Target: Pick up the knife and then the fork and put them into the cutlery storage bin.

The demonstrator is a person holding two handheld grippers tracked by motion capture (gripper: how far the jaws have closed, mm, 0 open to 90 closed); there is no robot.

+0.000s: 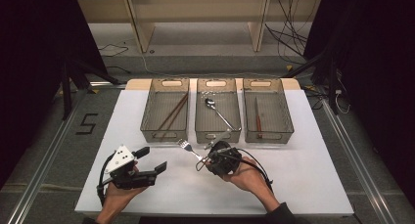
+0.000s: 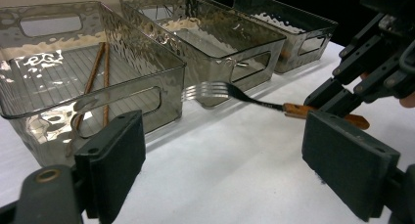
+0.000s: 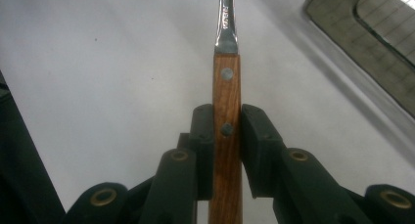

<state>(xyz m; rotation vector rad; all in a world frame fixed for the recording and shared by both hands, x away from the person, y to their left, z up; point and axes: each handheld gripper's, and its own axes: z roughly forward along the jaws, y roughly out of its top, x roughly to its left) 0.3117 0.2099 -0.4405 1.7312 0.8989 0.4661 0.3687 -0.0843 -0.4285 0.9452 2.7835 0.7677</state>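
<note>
Right gripper view: the right tool clamps the wooden handle of a fork, held above the white bench before three bins; the left tool stands open nearby, holding nothing.

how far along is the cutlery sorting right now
Done: the brown wooden chopsticks lie in the left clear plastic bin, a metal spoon in the middle bin, and one wooden-handled utensil in the right bin.

In hand: the right gripper clamps the wooden-handled metal fork, lifted above the white tabletop.

Left: binning the fork. The left gripper waits open.
</note>
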